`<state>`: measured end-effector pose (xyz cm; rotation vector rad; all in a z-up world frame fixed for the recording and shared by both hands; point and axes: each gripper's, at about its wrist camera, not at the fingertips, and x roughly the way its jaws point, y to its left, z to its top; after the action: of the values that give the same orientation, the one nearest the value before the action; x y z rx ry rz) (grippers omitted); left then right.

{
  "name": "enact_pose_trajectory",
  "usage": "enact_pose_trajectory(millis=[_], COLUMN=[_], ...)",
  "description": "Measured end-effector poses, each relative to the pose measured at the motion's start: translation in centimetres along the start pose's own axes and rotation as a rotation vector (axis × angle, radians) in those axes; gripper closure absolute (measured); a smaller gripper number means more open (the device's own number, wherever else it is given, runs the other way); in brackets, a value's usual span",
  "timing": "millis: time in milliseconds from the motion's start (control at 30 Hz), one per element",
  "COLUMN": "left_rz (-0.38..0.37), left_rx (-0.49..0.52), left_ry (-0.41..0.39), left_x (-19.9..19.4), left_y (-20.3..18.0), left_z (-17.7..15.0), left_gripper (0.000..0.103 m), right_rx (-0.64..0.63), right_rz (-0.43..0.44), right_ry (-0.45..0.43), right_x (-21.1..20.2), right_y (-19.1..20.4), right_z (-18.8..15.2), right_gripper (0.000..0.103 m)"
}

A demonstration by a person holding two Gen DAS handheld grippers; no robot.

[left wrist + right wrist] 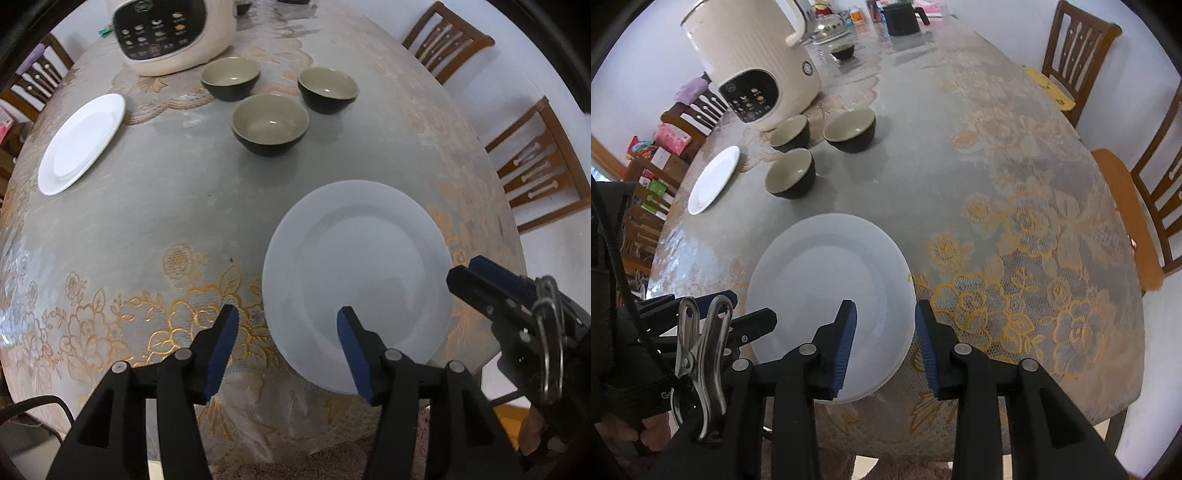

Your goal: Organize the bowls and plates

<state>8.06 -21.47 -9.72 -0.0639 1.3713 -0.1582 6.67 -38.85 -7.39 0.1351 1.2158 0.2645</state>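
Lace-covered table (155, 206): near plate (356, 284) at the front edge, three bowls (269, 123) farther back. Your left gripper (288, 321) and right gripper (885, 317) both gape, empty, over that plate's rim.

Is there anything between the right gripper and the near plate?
Nothing visible. The right gripper is open and straddles the right rim of the near plate. The three bowls and the far plate lie beyond it.

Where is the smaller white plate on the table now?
The smaller white plate lies at the table's left edge, left of the three dark bowls and in front of the cream electric cooker, far from both grippers.
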Motion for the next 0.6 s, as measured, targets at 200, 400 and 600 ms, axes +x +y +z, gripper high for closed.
enact_pose_trajectory(millis=[200,400,600], left_rz=[0.013,0.024,0.032], left_rx=[-0.033,-0.059,-0.093], left_ry=[-0.02,-0.034,-0.054], left_x=[-0.7,-1.3,-2.0], left_y=[0.1,-0.2,-0.4], left_z=[0.0,-0.4,-0.5], left_gripper=[0.044,0.044,0.044], right_rx=[-0.032,-0.057,-0.1], right_rz=[0.022,0.036,0.054], right_ry=[-0.017,-0.023,-0.028], right_x=[-0.6,-0.9,-1.2], right_y=[0.1,-0.2,0.0], right_z=[0.4,0.5,0.8], right_gripper=[0.068,0.068,0.068])
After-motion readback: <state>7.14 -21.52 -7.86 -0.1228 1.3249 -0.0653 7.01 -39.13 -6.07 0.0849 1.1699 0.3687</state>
